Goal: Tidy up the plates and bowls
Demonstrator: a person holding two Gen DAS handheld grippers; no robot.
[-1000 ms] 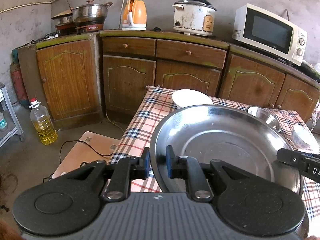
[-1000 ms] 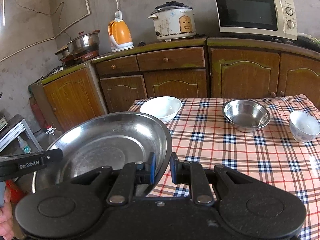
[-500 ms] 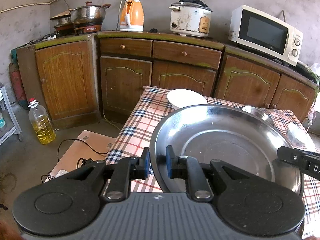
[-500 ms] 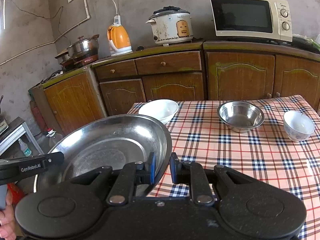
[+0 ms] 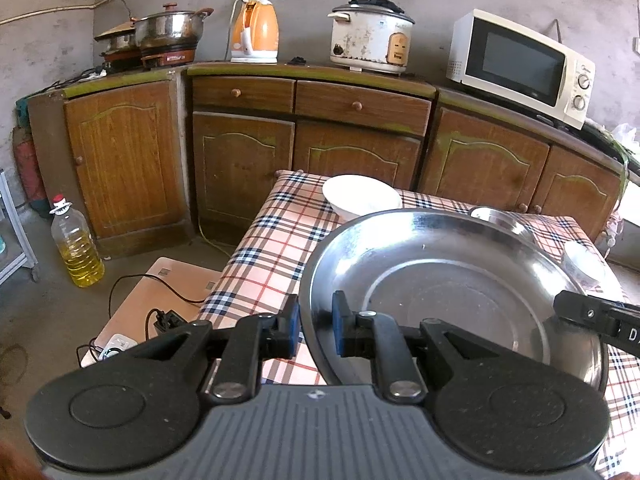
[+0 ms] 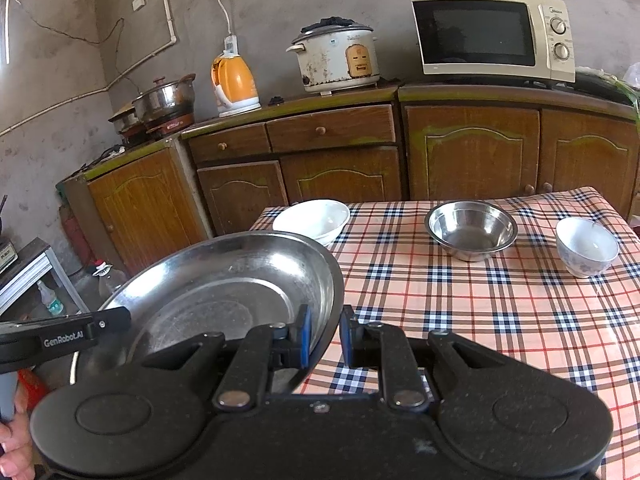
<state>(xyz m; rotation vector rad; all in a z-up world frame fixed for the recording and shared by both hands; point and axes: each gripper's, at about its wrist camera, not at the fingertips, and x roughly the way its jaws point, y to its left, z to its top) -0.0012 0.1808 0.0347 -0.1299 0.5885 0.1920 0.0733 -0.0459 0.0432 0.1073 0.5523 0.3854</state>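
A large steel plate [image 5: 448, 280] [image 6: 224, 280] hangs above the near left part of the checked table [image 6: 460, 312], held by both grippers. My left gripper [image 5: 316, 324] is shut on its left rim. On the opposite rim my right gripper [image 6: 325, 336] is shut too, and its finger shows in the left wrist view at the right. Farther back on the cloth stand a white bowl [image 6: 312, 220] [image 5: 362, 198], a steel bowl [image 6: 471, 229] and a small patterned bowl [image 6: 586, 246]. The plate hides most of the steel bowl in the left wrist view.
Wooden cabinets [image 6: 336, 160] line the wall behind the table, carrying a microwave [image 6: 492, 36], a rice cooker [image 6: 336, 60], an orange kettle [image 6: 234, 80] and pots [image 5: 170, 32]. On the floor at left are an oil bottle [image 5: 76, 244], a board with cables [image 5: 156, 300] and a metal shelf [image 6: 32, 272].
The plate and both grippers have drawn slightly back from the cabinets; the bowls sit a little farther away in view. Both grips on the rim are unchanged.
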